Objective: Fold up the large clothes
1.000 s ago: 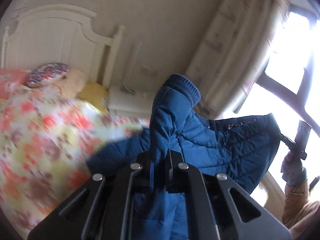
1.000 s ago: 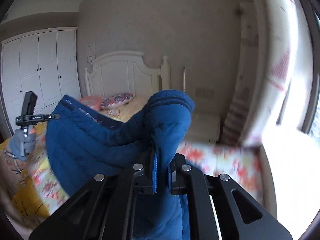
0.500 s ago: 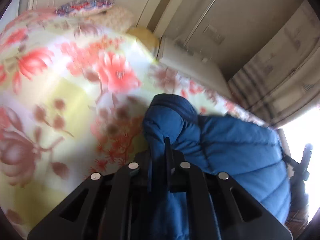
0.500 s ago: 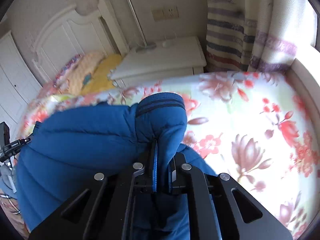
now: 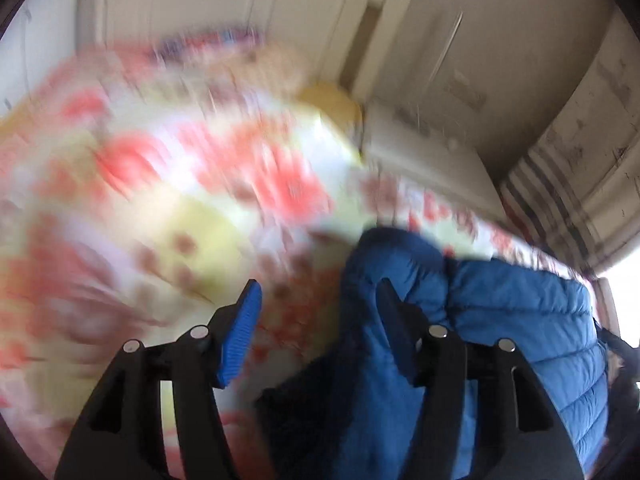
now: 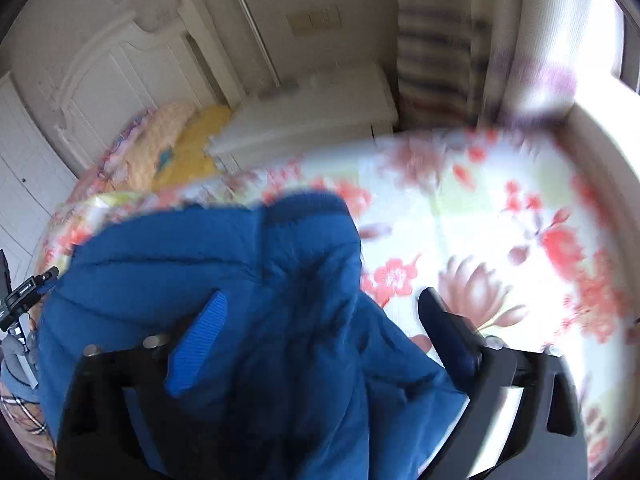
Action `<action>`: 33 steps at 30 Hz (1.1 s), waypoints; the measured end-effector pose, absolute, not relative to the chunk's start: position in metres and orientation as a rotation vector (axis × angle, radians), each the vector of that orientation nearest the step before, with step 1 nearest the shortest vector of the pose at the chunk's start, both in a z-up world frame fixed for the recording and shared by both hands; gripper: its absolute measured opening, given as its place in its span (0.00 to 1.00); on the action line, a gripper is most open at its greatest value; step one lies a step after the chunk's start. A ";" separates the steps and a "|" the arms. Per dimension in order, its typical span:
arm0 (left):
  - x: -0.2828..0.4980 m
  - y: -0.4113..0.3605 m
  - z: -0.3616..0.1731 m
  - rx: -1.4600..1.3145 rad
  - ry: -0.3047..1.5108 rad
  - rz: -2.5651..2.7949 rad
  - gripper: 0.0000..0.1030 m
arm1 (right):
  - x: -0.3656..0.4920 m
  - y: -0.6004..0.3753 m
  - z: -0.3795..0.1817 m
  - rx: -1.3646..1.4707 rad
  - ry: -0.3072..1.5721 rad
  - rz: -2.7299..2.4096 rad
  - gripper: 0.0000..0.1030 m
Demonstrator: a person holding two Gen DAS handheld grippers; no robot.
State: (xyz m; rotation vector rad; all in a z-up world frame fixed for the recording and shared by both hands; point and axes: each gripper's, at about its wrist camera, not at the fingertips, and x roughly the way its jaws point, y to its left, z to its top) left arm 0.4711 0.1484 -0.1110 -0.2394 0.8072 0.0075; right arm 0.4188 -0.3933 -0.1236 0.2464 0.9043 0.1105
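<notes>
A blue quilted jacket [image 5: 520, 332] lies on the floral bedspread [image 5: 168, 208]. In the left wrist view my left gripper [image 5: 316, 300] is open, its fingers spread wide; the jacket's cuff [image 5: 392, 256] rests by the right finger. In the right wrist view the same jacket [image 6: 224, 280] lies over the bedspread [image 6: 500, 240], and my right gripper [image 6: 320, 312] is open, with the jacket's sleeve bulging loose between its spread fingers. Both views are motion-blurred.
A white headboard [image 6: 120, 68] and pillows [image 6: 172, 152] stand at the bed's far end. A white nightstand [image 6: 316, 112] sits beside it, striped curtains [image 6: 436, 52] by a bright window to the right. The other hand-held gripper [image 6: 16, 300] shows at the left edge.
Both grippers have opened and let go of the jacket's sleeves. The jacket, held up in the air a second ago, now lies on the bed.
</notes>
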 end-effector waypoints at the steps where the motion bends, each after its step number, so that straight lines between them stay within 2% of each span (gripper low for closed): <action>1: 0.460 0.139 -0.093 -0.182 0.746 0.008 0.65 | 0.409 -0.389 -0.107 0.213 0.850 0.102 0.91; 3: 0.442 0.114 -0.066 -0.088 0.658 -0.011 0.84 | 0.396 -0.363 -0.076 0.109 0.755 0.117 0.86; 6: 0.432 0.049 -0.044 0.054 0.628 -0.108 0.92 | 0.392 -0.301 -0.057 -0.048 0.715 0.223 0.81; 8: 0.434 0.004 -0.049 0.159 0.643 -0.133 0.92 | 0.397 -0.241 -0.059 -0.216 0.721 0.289 0.76; 9: 0.439 -0.015 -0.056 0.205 0.663 -0.135 0.92 | 0.403 -0.214 -0.068 -0.285 0.757 0.315 0.67; 12: 0.464 -0.060 -0.080 0.279 0.766 -0.161 0.92 | 0.424 -0.169 -0.093 -0.372 0.839 0.348 0.51; 14: 0.476 -0.069 -0.097 0.305 0.818 -0.160 0.92 | 0.432 -0.158 -0.108 -0.405 0.876 0.352 0.47; 16: 0.493 -0.070 -0.119 0.341 0.857 -0.144 0.92 | 0.442 -0.159 -0.127 -0.408 0.910 0.355 0.47; 21: 0.514 -0.056 -0.151 0.258 0.912 -0.133 0.97 | 0.462 -0.188 -0.147 -0.191 0.954 0.421 0.47; 33: 0.515 -0.056 -0.158 0.221 0.889 -0.128 0.98 | 0.459 -0.182 -0.145 -0.175 0.920 0.419 0.47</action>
